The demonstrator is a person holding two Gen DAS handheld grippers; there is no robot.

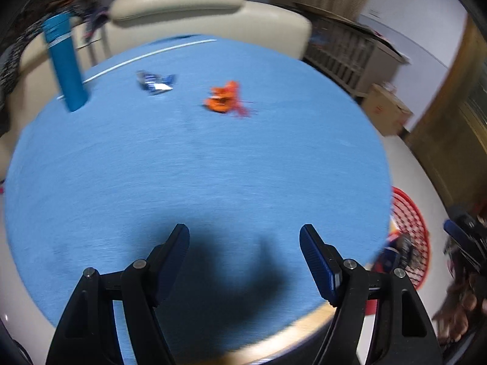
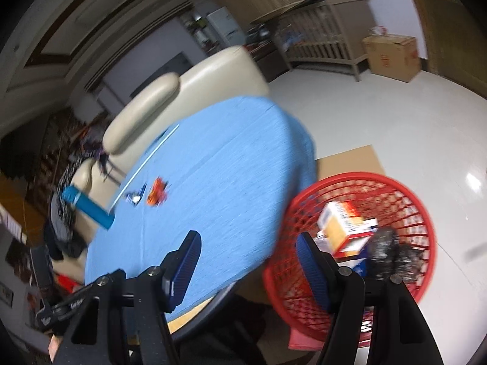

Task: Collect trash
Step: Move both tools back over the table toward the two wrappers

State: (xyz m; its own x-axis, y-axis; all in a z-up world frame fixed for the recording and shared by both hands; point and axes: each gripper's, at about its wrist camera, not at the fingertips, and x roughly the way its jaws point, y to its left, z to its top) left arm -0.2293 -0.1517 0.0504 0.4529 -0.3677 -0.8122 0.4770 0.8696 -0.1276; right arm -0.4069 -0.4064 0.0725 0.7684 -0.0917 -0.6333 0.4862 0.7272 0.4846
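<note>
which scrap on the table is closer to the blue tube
The dark blue wrapper, lying between the blue tube and the orange wrapper, which sits farther out toward the table's middle.

Two wrappers are found on the table (image 1: pixel 213 182) toward its far side: one crumpled wrapper (image 1: pixel 226 99) sits right of the flatter wrapper (image 1: pixel 156 82), a little apart. A tall tube (image 1: pixel 65 64) is stood upright at the far left edge, well left of both. A sofa (image 1: pixel 194 9) is placed right behind the table. Off the table's right side, down on the floor, a basket (image 2: pixel 404 188) is set, with a box (image 2: pixel 344 228) and a dark crumpled lump (image 2: pixel 386 249) lying in it. A cardboard box (image 2: pixel 392 56) is parked further back by a slatted crib (image 2: pixel 322 39).
</note>
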